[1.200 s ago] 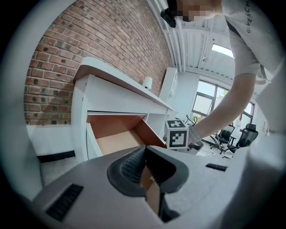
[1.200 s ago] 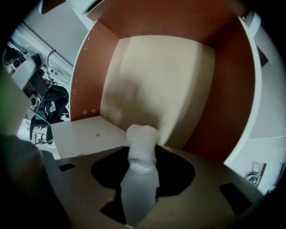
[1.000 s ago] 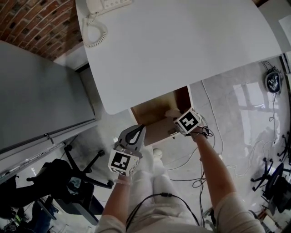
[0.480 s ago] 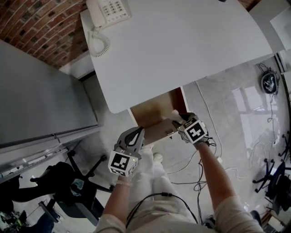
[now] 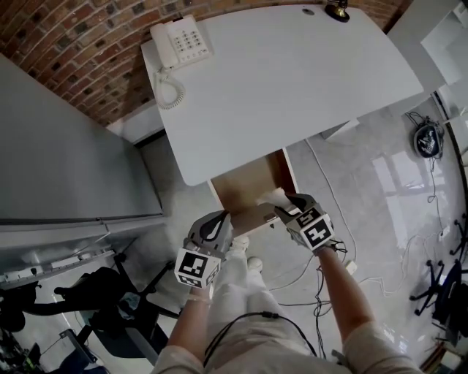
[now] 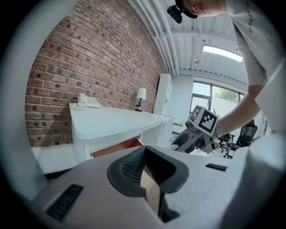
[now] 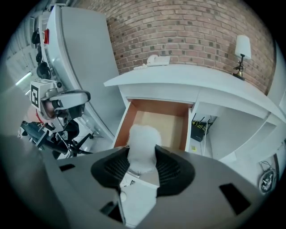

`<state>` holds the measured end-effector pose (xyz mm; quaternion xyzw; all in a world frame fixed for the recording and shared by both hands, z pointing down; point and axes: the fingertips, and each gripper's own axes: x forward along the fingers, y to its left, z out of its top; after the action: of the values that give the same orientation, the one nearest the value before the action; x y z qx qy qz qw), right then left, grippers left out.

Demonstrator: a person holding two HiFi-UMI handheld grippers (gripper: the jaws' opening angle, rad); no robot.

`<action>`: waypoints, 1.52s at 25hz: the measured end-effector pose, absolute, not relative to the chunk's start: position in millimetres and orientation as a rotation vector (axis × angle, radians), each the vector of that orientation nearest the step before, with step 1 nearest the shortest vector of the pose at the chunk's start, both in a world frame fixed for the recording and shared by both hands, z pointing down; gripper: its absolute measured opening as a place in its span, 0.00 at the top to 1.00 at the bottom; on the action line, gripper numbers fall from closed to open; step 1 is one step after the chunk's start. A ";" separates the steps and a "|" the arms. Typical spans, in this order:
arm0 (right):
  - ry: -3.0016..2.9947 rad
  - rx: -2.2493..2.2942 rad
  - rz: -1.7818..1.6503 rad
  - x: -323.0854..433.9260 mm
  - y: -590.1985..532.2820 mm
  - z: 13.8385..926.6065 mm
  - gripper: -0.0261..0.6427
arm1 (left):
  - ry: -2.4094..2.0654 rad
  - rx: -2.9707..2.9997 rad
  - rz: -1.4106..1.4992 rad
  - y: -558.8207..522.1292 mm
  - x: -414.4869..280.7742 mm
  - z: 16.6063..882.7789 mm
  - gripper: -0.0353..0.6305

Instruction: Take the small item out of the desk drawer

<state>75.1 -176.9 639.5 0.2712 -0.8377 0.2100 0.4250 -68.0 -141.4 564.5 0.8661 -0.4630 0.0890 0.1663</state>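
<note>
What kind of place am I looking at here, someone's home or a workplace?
Most likely an office. A white desk carrying a corded telephone stands against a brick wall, a black swivel chair sits nearby on the polished floor, and cables trail across it.

Quick count, looking down from the head view: one white desk [image 5: 292,95], one open drawer [image 5: 248,182] at its 6 o'clock edge, one phone [image 5: 183,42] at 11 o'clock, one lamp [image 5: 336,10] at 1 o'clock. Two grippers, a left gripper [image 5: 212,228] and a right gripper [image 5: 289,206]. Just one fluffy white item [image 7: 143,138]. One black office chair [image 5: 110,292] at 8 o'clock.
</note>
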 end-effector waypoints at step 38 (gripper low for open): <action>-2.445 1.116 0.538 104.4 -148.5 465.0 0.70 | -1.550 2.452 0.020 -115.7 -105.6 429.7 0.94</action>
<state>104.4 -148.5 465.0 0.3991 -0.8742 0.1924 0.1988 -105.6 -115.7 429.7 0.8392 -0.5304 0.0070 0.1199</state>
